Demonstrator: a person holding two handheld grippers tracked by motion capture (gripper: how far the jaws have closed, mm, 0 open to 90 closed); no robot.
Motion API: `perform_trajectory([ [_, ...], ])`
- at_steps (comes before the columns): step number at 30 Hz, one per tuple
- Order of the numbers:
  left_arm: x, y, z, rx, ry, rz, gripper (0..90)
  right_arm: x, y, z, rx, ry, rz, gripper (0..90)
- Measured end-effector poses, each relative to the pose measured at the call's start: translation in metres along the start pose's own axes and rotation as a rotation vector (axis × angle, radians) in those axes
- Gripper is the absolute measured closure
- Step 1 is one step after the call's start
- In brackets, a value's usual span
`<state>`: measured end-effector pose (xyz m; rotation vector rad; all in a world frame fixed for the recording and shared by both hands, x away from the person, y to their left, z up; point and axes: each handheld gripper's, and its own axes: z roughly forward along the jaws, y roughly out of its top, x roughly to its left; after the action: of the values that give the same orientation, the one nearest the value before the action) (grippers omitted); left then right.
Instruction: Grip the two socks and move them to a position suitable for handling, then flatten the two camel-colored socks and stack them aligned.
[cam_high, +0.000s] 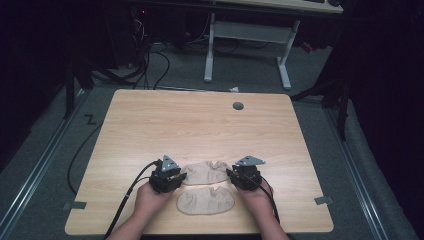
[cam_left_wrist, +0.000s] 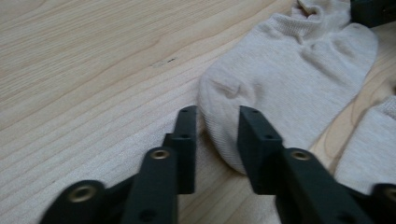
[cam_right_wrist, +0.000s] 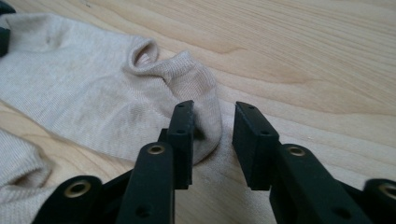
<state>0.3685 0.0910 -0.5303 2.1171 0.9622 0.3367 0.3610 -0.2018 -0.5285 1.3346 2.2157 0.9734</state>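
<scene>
- The far sock (cam_high: 206, 171) lies flat on the table (cam_high: 200, 125) near my edge, stretched sideways between my two grippers; it is beige, ankle-cut, its cuff opening puckered toward my right end
- My left gripper (cam_left_wrist: 215, 122) sits low at that sock's left end; the rounded tip of the sock lies in the gap between the jaws; the jaws stand narrow, yet I see no pad pressing the cloth, so I call it not gripped
- My right gripper (cam_right_wrist: 212, 120) meets the same sock at its other end; the fabric edge lies against the inner face of one jaw while the other jaw stands clear over bare wood; the gap is moderate and nothing is clamped
- The near sock (cam_high: 205, 201), its match, lies just beside the far one, closer to me, between my hands; the two look apart by a thin strip of wood
</scene>
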Motion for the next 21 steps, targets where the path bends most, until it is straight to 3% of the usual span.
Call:
perform_trajectory([
  [1,-0.002,0.000,-0.001,-0.004,-0.005,0.008,82.0,0.000,0.000,0.000,0.002,0.026,-0.005,84.0],
  [3,-0.004,0.000,-0.003,-0.018,0.011,0.030,86.6,0.003,0.000,0.000,0.004,0.023,-0.021,86.4],
  [8,-0.009,0.004,-0.016,-0.084,0.001,0.033,87.2,0.010,0.005,-0.014,-0.057,-0.002,-0.065,86.4],
  [13,-0.015,0.008,-0.024,-0.119,-0.011,0.034,87.2,0.013,0.006,-0.027,-0.101,-0.024,-0.085,86.4],
  [21,-0.022,0.004,-0.036,-0.108,-0.030,0.049,87.1,0.014,0.000,-0.048,-0.140,-0.020,-0.109,86.2],
])
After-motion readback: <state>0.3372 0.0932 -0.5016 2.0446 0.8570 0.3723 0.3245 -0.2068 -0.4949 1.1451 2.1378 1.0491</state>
